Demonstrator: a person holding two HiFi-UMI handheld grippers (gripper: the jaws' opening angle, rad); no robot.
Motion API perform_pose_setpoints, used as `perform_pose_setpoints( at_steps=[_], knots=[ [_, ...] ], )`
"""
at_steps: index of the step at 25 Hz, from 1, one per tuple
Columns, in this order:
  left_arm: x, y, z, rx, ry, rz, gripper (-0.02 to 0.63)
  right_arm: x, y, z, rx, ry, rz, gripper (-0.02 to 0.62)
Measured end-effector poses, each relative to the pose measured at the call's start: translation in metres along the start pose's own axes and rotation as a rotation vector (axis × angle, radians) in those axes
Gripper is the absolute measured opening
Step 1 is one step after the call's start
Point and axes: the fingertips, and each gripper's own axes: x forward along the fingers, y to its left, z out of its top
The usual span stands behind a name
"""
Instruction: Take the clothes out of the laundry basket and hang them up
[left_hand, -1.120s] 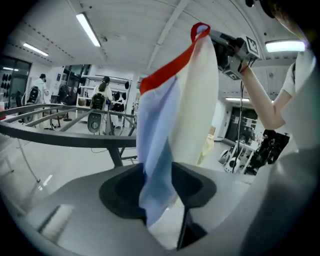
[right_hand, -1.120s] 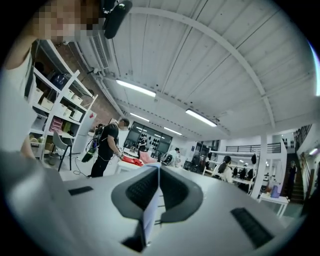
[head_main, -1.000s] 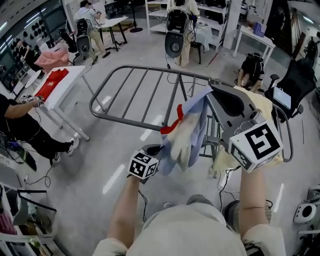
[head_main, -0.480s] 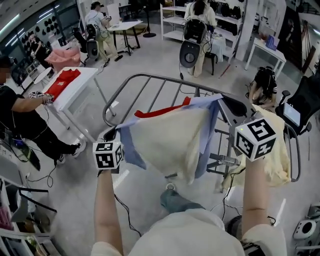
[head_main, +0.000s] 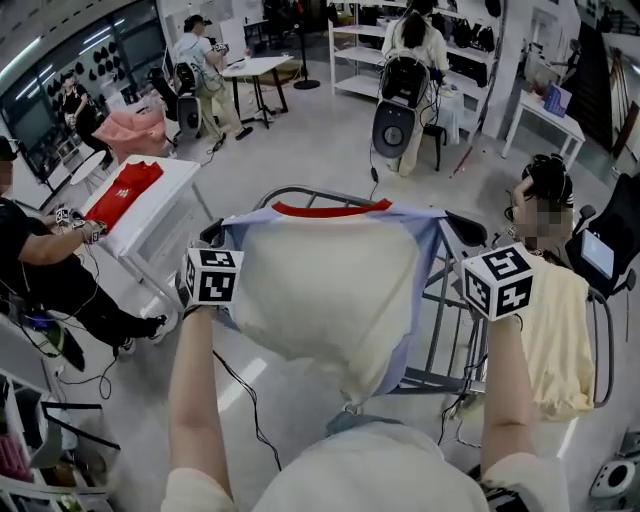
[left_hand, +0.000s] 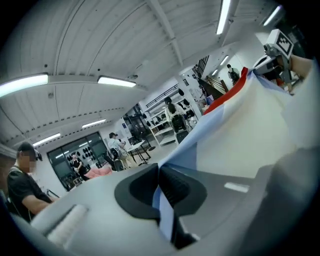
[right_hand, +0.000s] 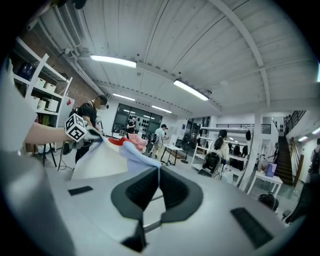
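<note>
From the head view, the T-shirt (head_main: 320, 290) is spread wide and flat over the near side of the grey drying rack (head_main: 437, 300). Its red collar edge is on top and nearly level, and its cream hem hangs free at the bottom. The left gripper (head_main: 222, 236) pinches one light-blue shoulder corner and the right gripper (head_main: 445, 217) pinches the other, so the top edge is pulled taut between them. The rack's rounded far rim shows just above the collar, and its bars show to the right of the shirt. A pale yellow garment (head_main: 560, 330) drapes over the rack's right end. Left of the rack, a strip of bare floor separates it from a white table (head_main: 165, 205) carrying a red garment (head_main: 125, 185). Beyond the rack, open floor runs back to shelving where people stand.

In the left gripper view, the jaws are clamped together on a fold of light-blue fabric. From there the shirt's edge runs up and to the right, red collar trim along it, to the other gripper.

In the right gripper view, the jaws are closed with the blue sleeve edge nipped between the pads. The shirt stretches away to the left towards the other gripper's marker cube
</note>
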Motion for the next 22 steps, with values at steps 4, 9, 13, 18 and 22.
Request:
perform_pose_setpoints(
  at_steps=[4, 9, 13, 18, 22],
  knots=[
    [0.047, 0.008, 0.02, 0.067, -0.004, 0.001, 0.012, 0.038, -0.023, -0.016, 0.016, 0.025, -0.015, 0.011],
    [0.091, 0.012, 0.033, 0.15, -0.012, 0.003, 0.012, 0.071, -0.043, -0.029, 0.064, 0.049, -0.052, 0.011],
    [0.133, -0.004, 0.046, 0.177, -0.031, -0.042, 0.012, 0.081, -0.062, -0.048, 0.09, 0.09, -0.112, 0.011],
    [0.186, -0.034, 0.061, 0.222, -0.042, -0.123, 0.012, 0.092, -0.09, -0.073, 0.113, 0.161, -0.208, 0.011],
    [0.226, -0.051, 0.072, 0.235, -0.049, -0.194, 0.014, 0.109, -0.112, -0.084, 0.129, 0.213, -0.293, 0.011]
  ],
)
